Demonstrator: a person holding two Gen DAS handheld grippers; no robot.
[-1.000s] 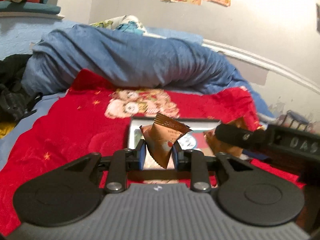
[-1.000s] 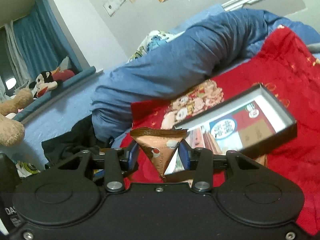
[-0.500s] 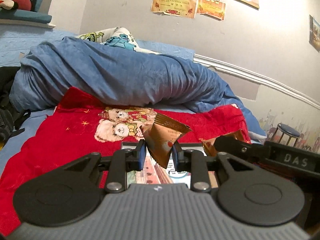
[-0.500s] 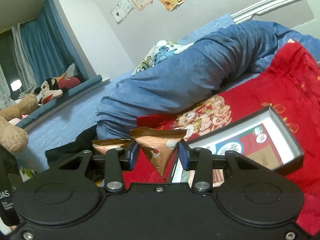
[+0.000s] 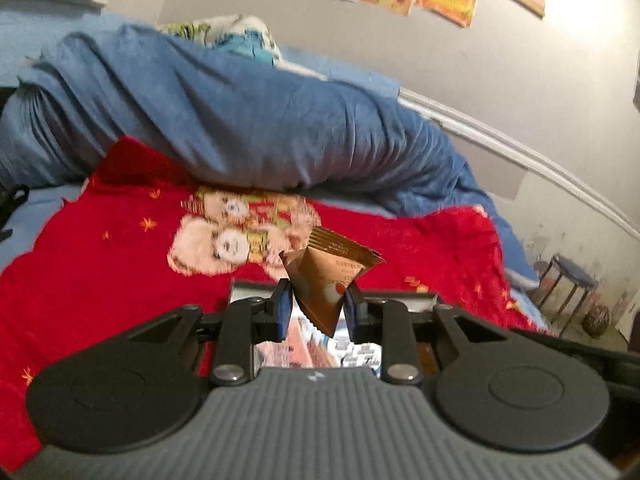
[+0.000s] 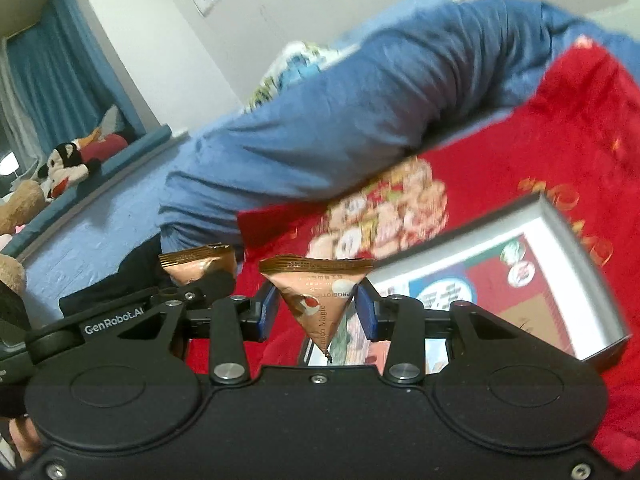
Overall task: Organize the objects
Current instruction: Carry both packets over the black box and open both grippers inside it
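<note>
The right gripper (image 6: pixel 316 312) pinches a brown triangular snack packet (image 6: pixel 318 296) between its blue pads, sealed edge up, point hanging down; its print reads "PROBIOTIC" and, less clearly, "Magic". Both grippers tilt slightly downward over a shallow open box (image 6: pixel 552 216) lying on a red blanket (image 6: pixel 560 120) with cartoon bears. The left gripper (image 5: pixel 316 310), marked "GenRobot.AI" in the right wrist view, clamps a second brown packet (image 5: pixel 326 280), whose lettering is too blurred to read.
</note>
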